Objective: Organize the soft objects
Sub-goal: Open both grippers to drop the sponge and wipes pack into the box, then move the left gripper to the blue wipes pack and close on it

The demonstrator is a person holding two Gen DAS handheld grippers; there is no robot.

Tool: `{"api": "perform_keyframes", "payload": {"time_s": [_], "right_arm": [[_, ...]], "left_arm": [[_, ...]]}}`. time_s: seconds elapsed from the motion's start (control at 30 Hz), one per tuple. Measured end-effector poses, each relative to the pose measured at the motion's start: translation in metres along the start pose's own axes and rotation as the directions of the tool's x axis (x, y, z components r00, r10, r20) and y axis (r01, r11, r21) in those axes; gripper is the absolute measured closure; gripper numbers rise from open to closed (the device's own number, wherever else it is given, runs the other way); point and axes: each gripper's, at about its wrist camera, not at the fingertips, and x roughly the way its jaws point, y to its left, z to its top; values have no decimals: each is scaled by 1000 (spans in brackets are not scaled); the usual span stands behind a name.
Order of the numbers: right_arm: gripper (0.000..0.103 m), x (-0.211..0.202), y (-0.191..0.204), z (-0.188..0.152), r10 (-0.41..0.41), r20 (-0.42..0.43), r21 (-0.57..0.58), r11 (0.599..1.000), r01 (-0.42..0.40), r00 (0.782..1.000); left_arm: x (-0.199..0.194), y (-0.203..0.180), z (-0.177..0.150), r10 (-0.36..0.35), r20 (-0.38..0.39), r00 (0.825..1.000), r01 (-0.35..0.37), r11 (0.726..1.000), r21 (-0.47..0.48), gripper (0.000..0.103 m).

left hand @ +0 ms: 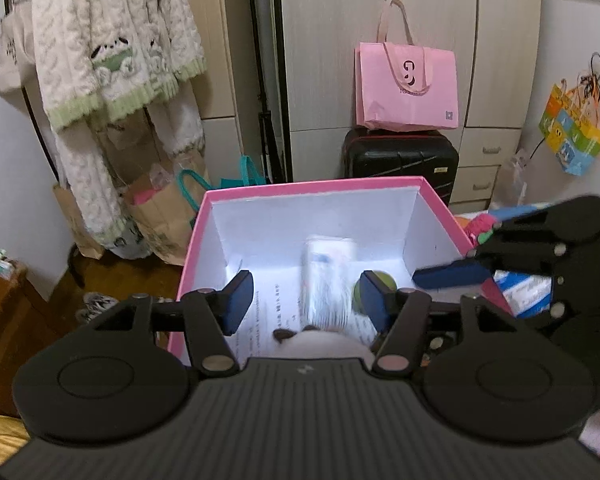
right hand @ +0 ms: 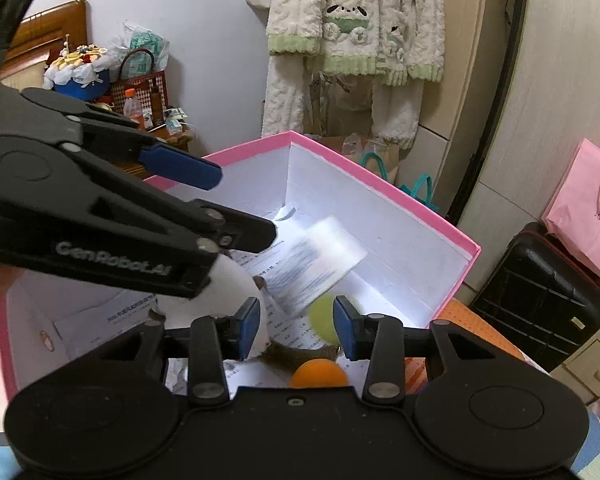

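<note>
both my tongs hang over the pink box (left hand: 440,196); left gripper (left hand: 306,294) and right gripper (right hand: 296,326) partly open, gripping nothing; blurred tissue pack (right hand: 316,266) loose between them

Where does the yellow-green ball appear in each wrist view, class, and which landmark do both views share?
Left wrist view: the yellow-green ball lies low and right of centre, partly hidden behind a blue pad.
Right wrist view: the ball lies low and centre.
Shared landmark: the pink box holding it.
</note>
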Motion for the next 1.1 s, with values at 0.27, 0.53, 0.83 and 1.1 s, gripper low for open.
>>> {"api": "perform_keyframes", "payload": {"time_s": [0.27,0.53,0.83,1.1], "right_arm": [[44,-21,11,-2,-16,25,-10,1000,16,1000],[39,-62,28,-10,-40,62,-31,999,42,997],[35,-117,48,-24,-38,95,-75,996,46,995],[30,-173,44,-54,-24,130,-59,998,32,991]], "left_arm": [[-31,-2,-12,-17,-4,1000,17,1000,-6,45],[-74,-16,-20,-44,22,999,43,999,24,38],[-126,-32,-27,-115,37,993,113,992,46,32],[-161,-59,-37,-192,42,981,188,979,77,24]]}}
